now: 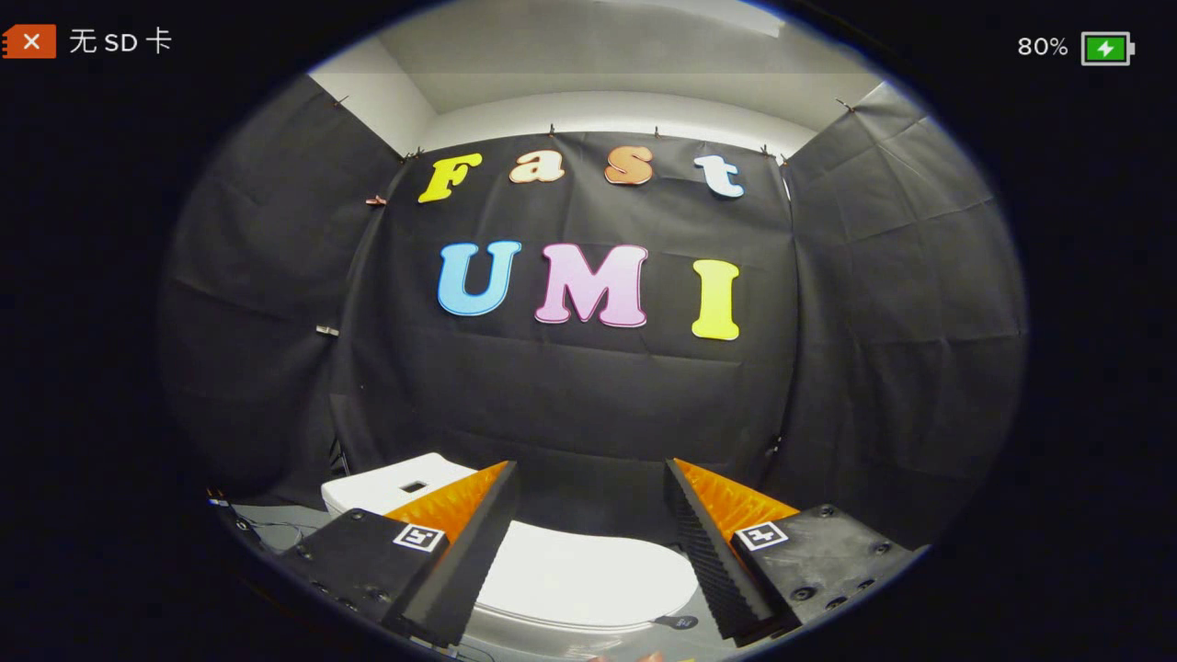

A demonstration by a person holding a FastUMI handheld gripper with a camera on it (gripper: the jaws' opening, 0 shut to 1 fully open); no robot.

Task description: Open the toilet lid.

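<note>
While the claw [591, 478] hangs spread, the white toilet lid [588, 575] lies closed below.

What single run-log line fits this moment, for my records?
gripper: open, above lid | white plastic toilet lid: closed, untouched | white tank: behind

Mock bathroom booth, black cloth wall [570, 386], toilet [579, 575]

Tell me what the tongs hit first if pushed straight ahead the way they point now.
Probably the black cloth wall. The open tongs point level above the closed toilet lid, which lies lower between the fingers; depth is unclear.
</note>
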